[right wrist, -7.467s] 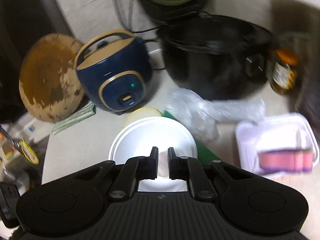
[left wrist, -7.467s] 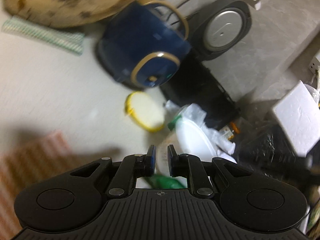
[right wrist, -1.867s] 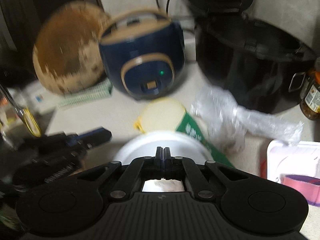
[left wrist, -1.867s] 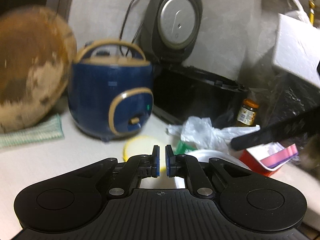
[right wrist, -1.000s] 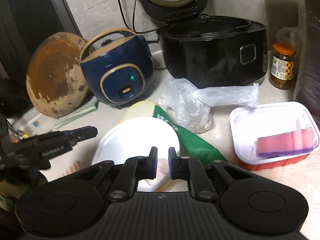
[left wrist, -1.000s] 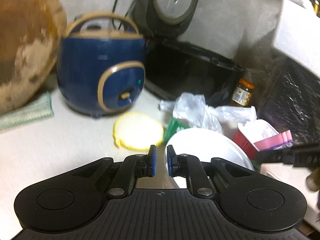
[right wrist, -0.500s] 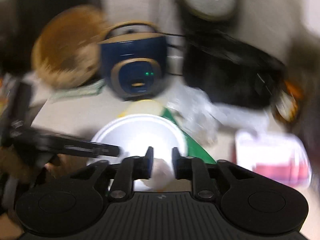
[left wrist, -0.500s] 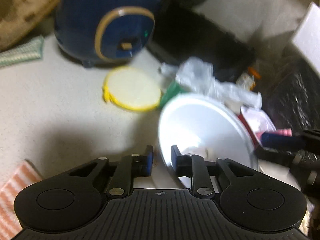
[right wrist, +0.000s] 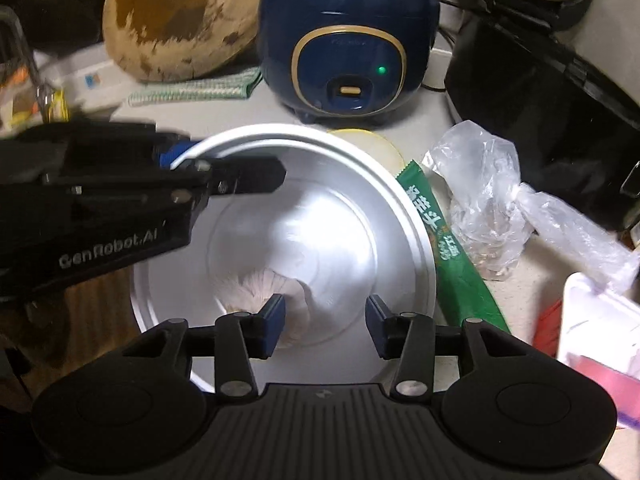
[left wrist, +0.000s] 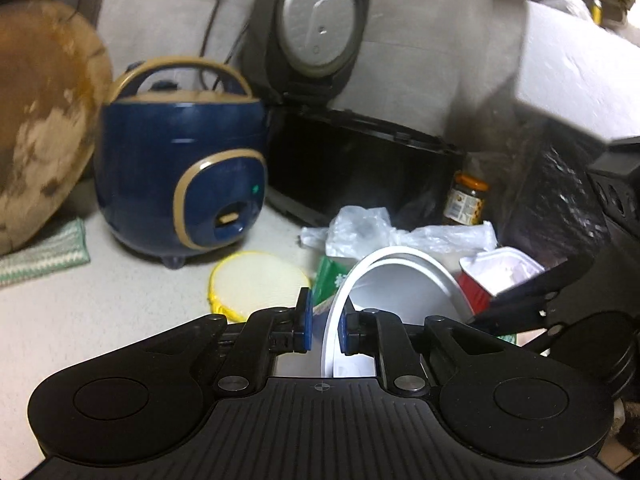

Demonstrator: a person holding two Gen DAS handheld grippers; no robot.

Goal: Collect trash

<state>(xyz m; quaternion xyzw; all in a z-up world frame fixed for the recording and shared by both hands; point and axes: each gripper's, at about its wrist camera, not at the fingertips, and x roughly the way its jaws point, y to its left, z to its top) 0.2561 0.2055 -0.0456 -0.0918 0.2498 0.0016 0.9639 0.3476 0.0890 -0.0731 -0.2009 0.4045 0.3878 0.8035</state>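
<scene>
A white disposable bowl (right wrist: 320, 216) sits on the counter, tilted, with a crumpled pale tissue (right wrist: 264, 284) inside. My left gripper (left wrist: 323, 326) has its fingers on either side of the bowl's rim (left wrist: 332, 320), with a small gap on the left side; it also shows in the right wrist view (right wrist: 188, 164) at the bowl's far left rim. My right gripper (right wrist: 326, 320) is open over the bowl, its fingers either side of the tissue. A green wrapper (right wrist: 448, 248), a clear plastic bag (right wrist: 484, 208) and a yellow-rimmed lid (left wrist: 256, 284) lie beside the bowl.
A blue rice cooker (right wrist: 348, 40) and an open black cooker (left wrist: 360, 168) stand behind. A round wooden board (right wrist: 176, 16) leans at the left, over a green cloth (right wrist: 192, 88). A red-and-white tray (left wrist: 500, 272) and a jar (left wrist: 466, 200) are at the right.
My left gripper has closed in around the bowl's rim and tipped the bowl up. My right gripper has opened wide and moved down over the bowl and tissue.
</scene>
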